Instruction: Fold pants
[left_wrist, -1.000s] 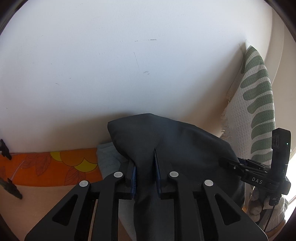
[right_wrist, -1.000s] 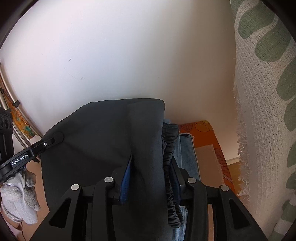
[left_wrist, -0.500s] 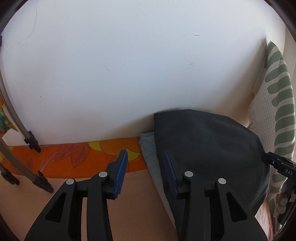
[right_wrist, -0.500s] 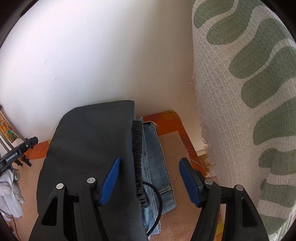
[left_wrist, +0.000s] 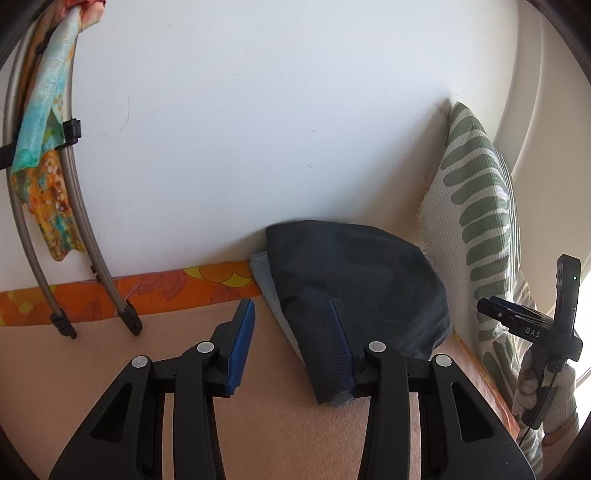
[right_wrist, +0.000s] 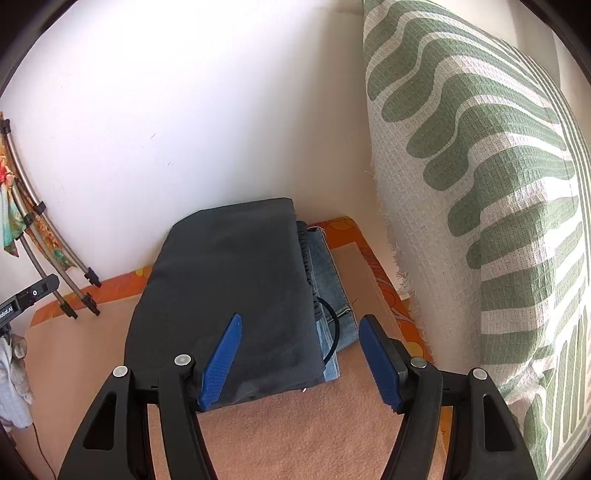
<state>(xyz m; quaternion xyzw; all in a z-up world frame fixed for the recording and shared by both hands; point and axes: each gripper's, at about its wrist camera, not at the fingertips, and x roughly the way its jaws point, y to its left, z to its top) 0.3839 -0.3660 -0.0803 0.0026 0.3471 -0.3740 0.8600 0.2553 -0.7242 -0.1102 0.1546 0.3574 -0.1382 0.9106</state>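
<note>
The dark grey pants (left_wrist: 354, 280) lie folded on a stack against the white wall, also seen in the right wrist view (right_wrist: 229, 273). Folded blue jeans (right_wrist: 328, 273) stick out from under them, and a pale garment edge (left_wrist: 264, 275) shows on the other side. My left gripper (left_wrist: 291, 302) hangs open in front of the stack's left edge, its pads off the cloth. My right gripper (right_wrist: 301, 318) stands open over the stack's near right edge, gripping nothing. A black cord loop (right_wrist: 334, 325) pokes out beside the jeans.
The stack rests on a peach mat (right_wrist: 295, 435) with an orange flowered border (left_wrist: 155, 291). A green-and-white pillow (right_wrist: 480, 184) leans at the right. A metal rack (left_wrist: 74, 258) with colourful cloth stands at the left. A gloved hand (left_wrist: 532, 384) holds the other gripper.
Both grippers have let go of the dark pants and opened. Both have drawn back and up from the stack, which now lies folded by the wall.
</note>
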